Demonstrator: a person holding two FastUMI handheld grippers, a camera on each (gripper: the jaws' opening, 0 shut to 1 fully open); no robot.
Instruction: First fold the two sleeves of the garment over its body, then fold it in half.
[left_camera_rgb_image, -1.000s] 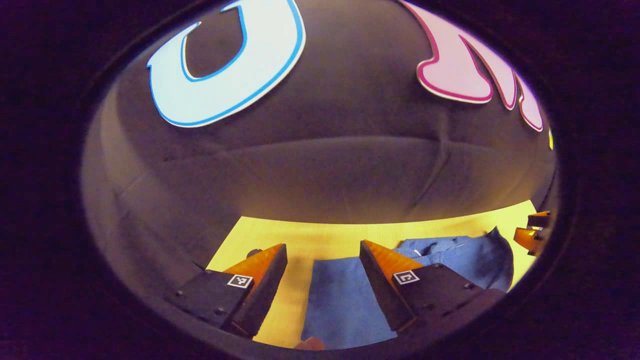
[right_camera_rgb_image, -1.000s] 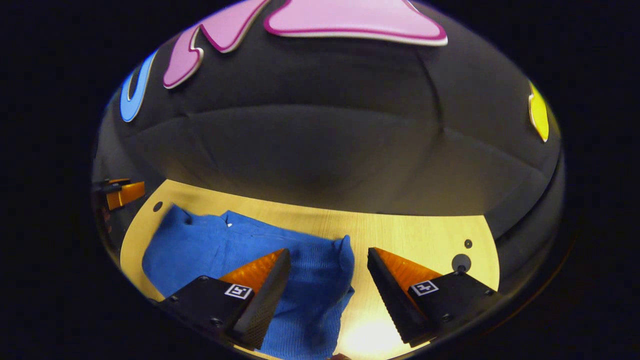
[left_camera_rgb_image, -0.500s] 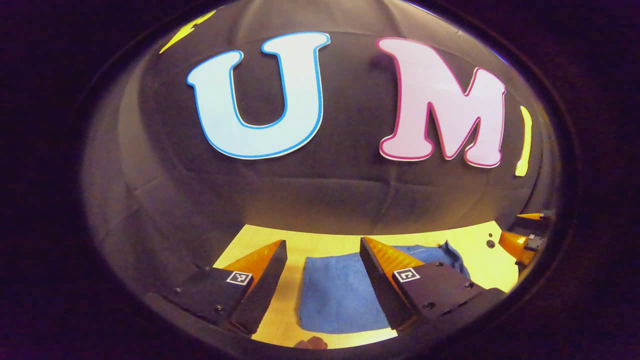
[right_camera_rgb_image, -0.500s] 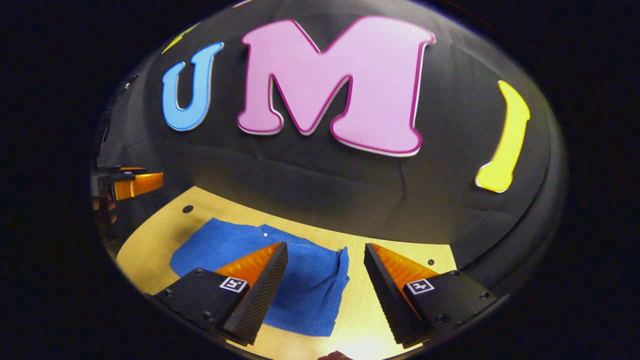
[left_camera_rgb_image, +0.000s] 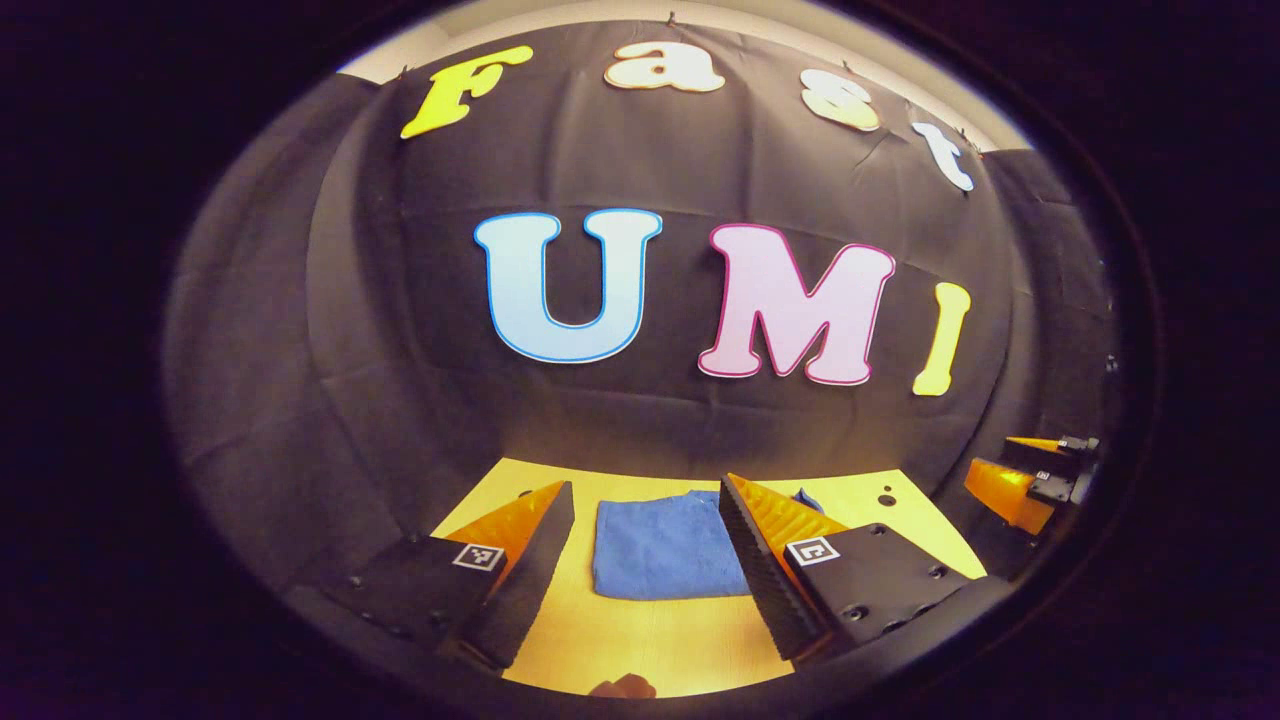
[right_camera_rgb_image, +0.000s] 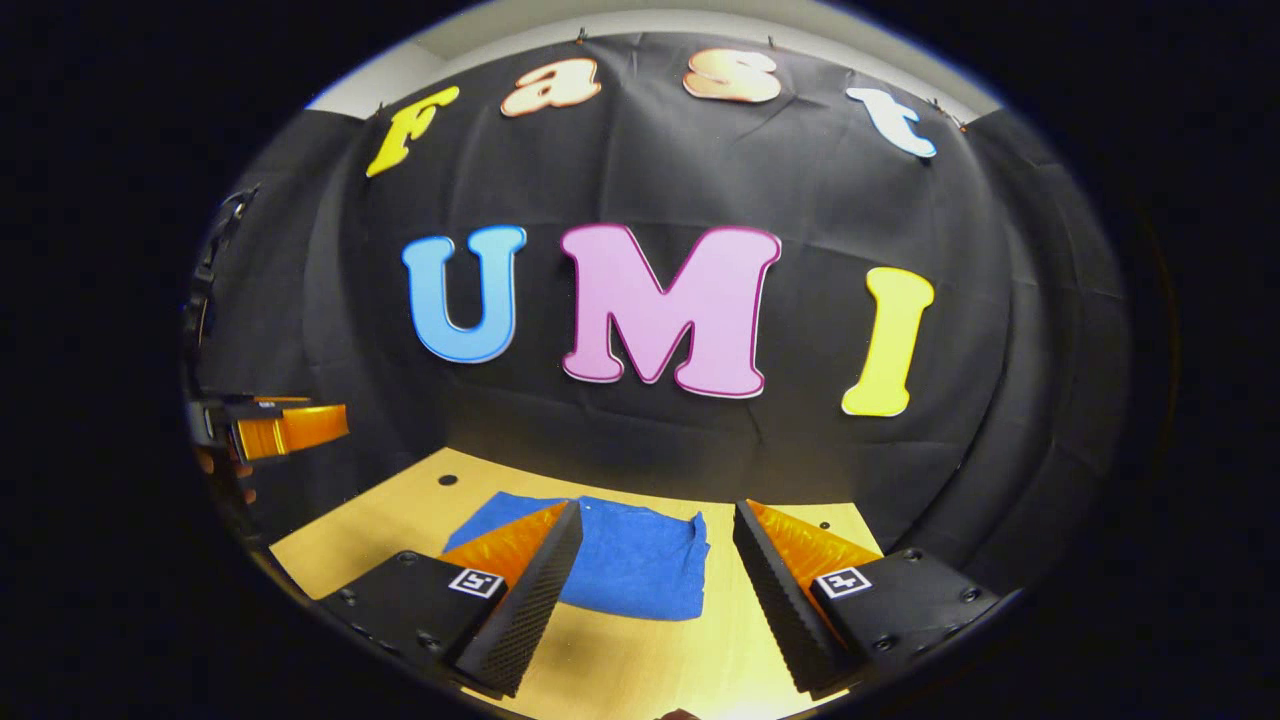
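Note:
A blue garment (left_camera_rgb_image: 665, 545) lies folded into a compact rectangle on the pale wooden table (left_camera_rgb_image: 650, 640). In the left gripper view my left gripper (left_camera_rgb_image: 645, 540) hangs open above the near side of the table, with the garment seen past its fingers and nothing held. In the right gripper view the same garment (right_camera_rgb_image: 635, 560) lies flat, and my right gripper (right_camera_rgb_image: 655, 560) is open and empty, raised back from it. The right gripper (left_camera_rgb_image: 1030, 480) appears at the far right of the left gripper view, and the left gripper (right_camera_rgb_image: 285, 430) at the far left of the right gripper view.
The black cloth wall stands right behind the table's far edge. Small dark holes (right_camera_rgb_image: 447, 480) mark the tabletop near its far corners. Bare wood (right_camera_rgb_image: 640, 670) stretches between the garment and both grippers.
Both grippers have pulled back and up from the garment, which now looks smaller and farther off. More of the wall has come into both views. The garment itself lies still.

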